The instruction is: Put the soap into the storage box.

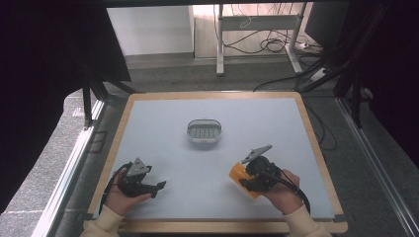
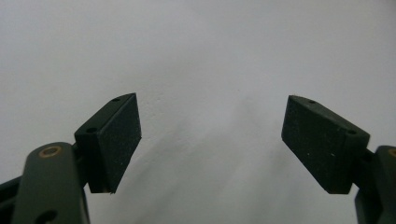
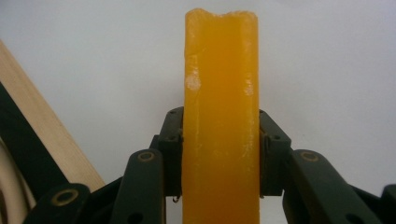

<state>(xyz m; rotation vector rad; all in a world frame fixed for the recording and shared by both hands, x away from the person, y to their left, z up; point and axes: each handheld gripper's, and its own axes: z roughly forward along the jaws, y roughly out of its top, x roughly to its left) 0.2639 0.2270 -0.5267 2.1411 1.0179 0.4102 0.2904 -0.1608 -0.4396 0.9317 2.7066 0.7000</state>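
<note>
An orange bar of soap [image 3: 220,116] stands on edge between the jaws of my right gripper [image 3: 219,154], which is shut on it. In the high view the same soap [image 1: 239,174] is held slightly above the table at the front right, with the right gripper [image 1: 253,176] in a person's hand. My left gripper [image 1: 157,187] rests at the front left of the table, jaws pointing right. Its black pads [image 2: 116,140] are spread wide over the bare tabletop, open with nothing between them. A small white soap dish [image 1: 204,132] with a slotted insert sits near the table's middle.
The pale grey tabletop [image 1: 257,123] has a wooden rim [image 1: 316,143]. Behind the table, on the floor, stand a white metal frame [image 1: 257,29] and loose cables [image 1: 267,47]. Dark curtains hang at both sides.
</note>
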